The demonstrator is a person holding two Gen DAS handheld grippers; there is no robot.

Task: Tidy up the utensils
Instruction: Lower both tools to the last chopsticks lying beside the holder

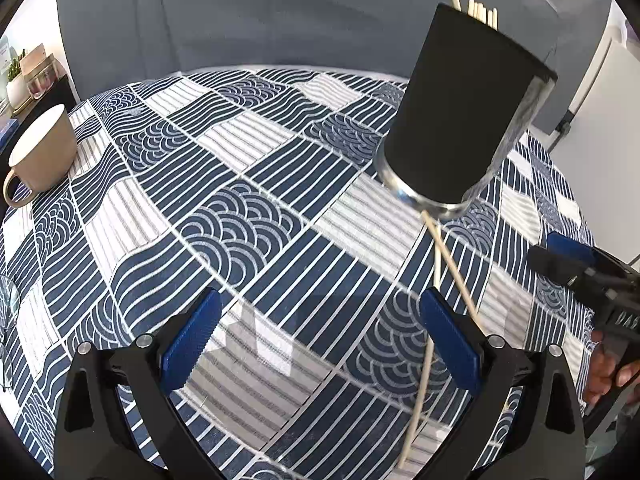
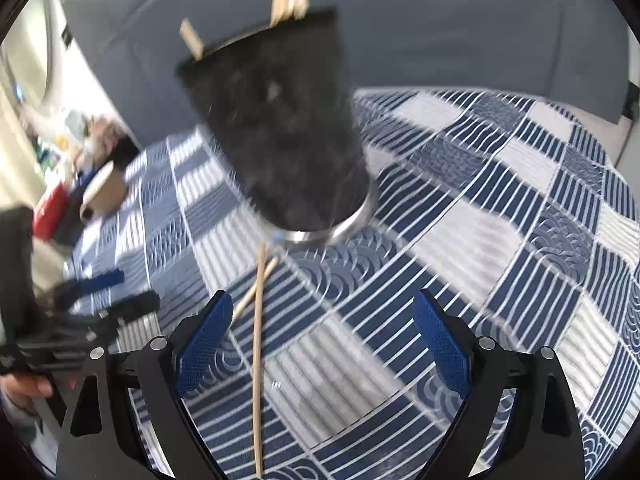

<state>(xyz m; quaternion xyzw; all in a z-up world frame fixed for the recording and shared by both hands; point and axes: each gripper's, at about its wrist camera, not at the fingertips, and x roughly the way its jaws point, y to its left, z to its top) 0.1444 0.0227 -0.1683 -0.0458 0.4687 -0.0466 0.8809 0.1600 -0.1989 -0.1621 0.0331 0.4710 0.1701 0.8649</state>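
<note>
Wood: two loose chopsticks (image 1: pixel 434 312) lie crossed on the bench (image 1: pixel 240 184), pale, thin and stiff; I judge them very light and apt to roll or skid on the cloth.
Where they lie: in the left wrist view they run past my right-hand finger, just beside it and outside the gap; in the right wrist view they (image 2: pixel 258 356) pass just inside my left-hand finger, the long one running forward toward the holder.
Holder: a black cup (image 1: pixel 460 108) with a shiny metal base stands ahead of both pairs of fingers, more chopsticks (image 1: pixel 482 14) poking from its mouth; it looks rigid and steady enough.
Left gripper (image 1: pixel 320 344): fingers released, wide apart, nothing between them.
Right gripper (image 2: pixel 322 344): fingers released too, spread wide, holding nothing.
Where to take hold: I judge mid-length best, pads square across the stick, so it stays balanced and does not swing.
Risk: a pinch near one end may let the slick wood pivot or slip.
Aside: a beige mug (image 1: pixel 42 152) sits well off to the left, apart from all this.
</note>
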